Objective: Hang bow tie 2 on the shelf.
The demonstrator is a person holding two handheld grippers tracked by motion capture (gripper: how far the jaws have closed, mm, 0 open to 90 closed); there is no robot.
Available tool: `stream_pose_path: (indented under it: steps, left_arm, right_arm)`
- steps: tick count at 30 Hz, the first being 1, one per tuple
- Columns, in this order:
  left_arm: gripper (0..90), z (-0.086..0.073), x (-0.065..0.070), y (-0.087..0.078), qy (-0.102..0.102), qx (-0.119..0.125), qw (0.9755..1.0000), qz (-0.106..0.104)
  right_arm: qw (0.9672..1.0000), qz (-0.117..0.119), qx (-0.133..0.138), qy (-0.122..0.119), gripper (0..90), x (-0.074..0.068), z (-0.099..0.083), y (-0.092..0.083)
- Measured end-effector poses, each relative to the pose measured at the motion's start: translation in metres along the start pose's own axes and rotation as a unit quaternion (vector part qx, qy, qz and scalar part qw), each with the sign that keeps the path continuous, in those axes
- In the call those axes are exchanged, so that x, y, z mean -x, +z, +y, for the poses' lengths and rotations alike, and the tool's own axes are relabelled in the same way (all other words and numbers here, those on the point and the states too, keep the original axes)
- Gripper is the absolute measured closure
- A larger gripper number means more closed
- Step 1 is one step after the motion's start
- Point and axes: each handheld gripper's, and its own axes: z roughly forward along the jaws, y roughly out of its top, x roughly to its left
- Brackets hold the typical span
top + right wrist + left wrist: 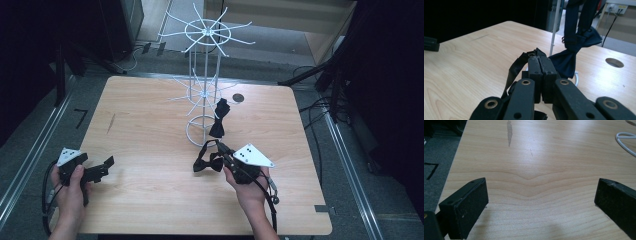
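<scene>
Your right gripper (218, 145) has its jaws pressed together on the thin strap (533, 53) of a black bow tie (208, 163). In the right gripper view the strap's end and a small clasp poke out just past the closed tips, and the band loops down to the left below the jaws. In the high view the bow itself sits on the table (150, 200) right beside that gripper, on your left of it and a little back toward you from the tips, with the strap running up from it into the pinch.

Just beyond the tips a second bow tie (570, 56), dark blue in the right gripper view, hangs by its strap from the lower ring of arms on a white wire stand (204, 90). Its bow is low, near the stand's round base ring (197, 131), which lies right ahead of your right gripper. Farther on, past the stand, there is a round hole (238, 97) in the tabletop.

Your left gripper (102, 166) is well apart from all this, out at the near left part of the table. Its jaws are spread wide with bare wood between them and nothing in them.
</scene>
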Motion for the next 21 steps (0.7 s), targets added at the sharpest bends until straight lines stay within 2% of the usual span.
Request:
stream_pose_path:
  steps: [14,21]
  left_arm:
    - [0.0,0.0,0.0,0.0,0.0,0.0,1.0,0.0]
    - [0.0,0.0,0.0,0.0,-0.001,0.0,1.0,0.0]
  right_arm:
    - [0.9993,-0.01,0.034,0.004,90.0,0.006,0.023,-0.004]
    - [0.9988,-0.017,0.046,-0.004,90.0,0.011,0.034,-0.008]
